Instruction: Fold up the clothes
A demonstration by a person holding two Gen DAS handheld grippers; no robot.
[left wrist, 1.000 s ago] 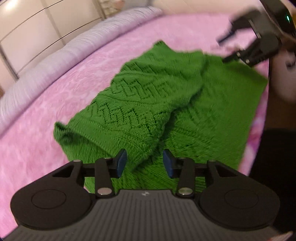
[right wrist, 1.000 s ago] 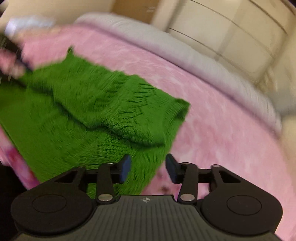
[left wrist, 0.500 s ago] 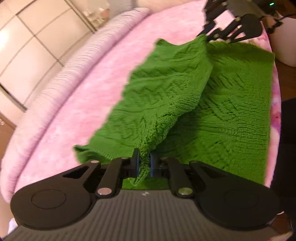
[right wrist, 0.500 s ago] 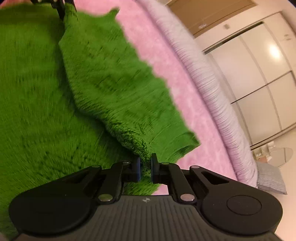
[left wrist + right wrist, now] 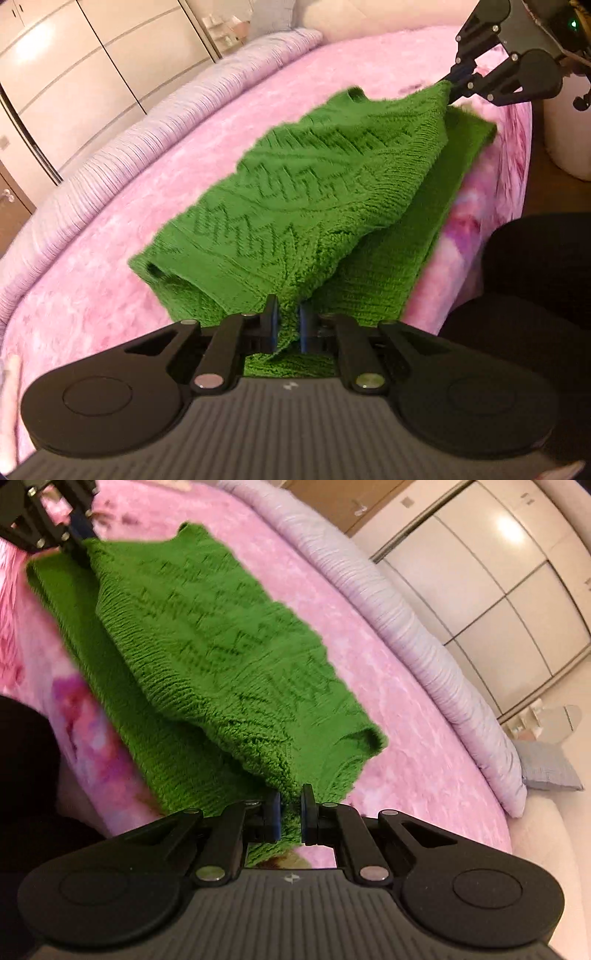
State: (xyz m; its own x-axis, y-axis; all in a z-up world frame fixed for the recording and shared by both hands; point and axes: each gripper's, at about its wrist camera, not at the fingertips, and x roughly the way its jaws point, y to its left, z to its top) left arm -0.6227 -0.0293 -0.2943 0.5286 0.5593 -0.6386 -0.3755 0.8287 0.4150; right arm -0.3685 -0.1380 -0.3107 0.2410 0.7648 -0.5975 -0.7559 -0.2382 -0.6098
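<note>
A green knitted sweater [image 5: 306, 199] lies on a pink bedspread [image 5: 147, 192]. Its upper layer is lifted off the lower layer. My left gripper [image 5: 287, 326] is shut on one end of the lifted fold edge. My right gripper [image 5: 290, 814] is shut on the other end of the same edge; it also shows in the left wrist view [image 5: 454, 79], pinching the far corner. The left gripper shows at the top left of the right wrist view [image 5: 79, 535]. The sweater [image 5: 207, 657] sags between the two grippers, above the layer still flat on the bed.
A lilac ribbed bolster [image 5: 147, 122] runs along the far side of the bed, with white wardrobe doors [image 5: 74, 62] behind. A grey pillow [image 5: 550, 768] lies at the bed's end. The person's dark clothing [image 5: 535, 280] is by the near bed edge. A white container [image 5: 569, 129] stands right.
Both grippers closed on the sweater's fold edge and have raised it, lifting the upper layer off the lower one and stretching it between them.
</note>
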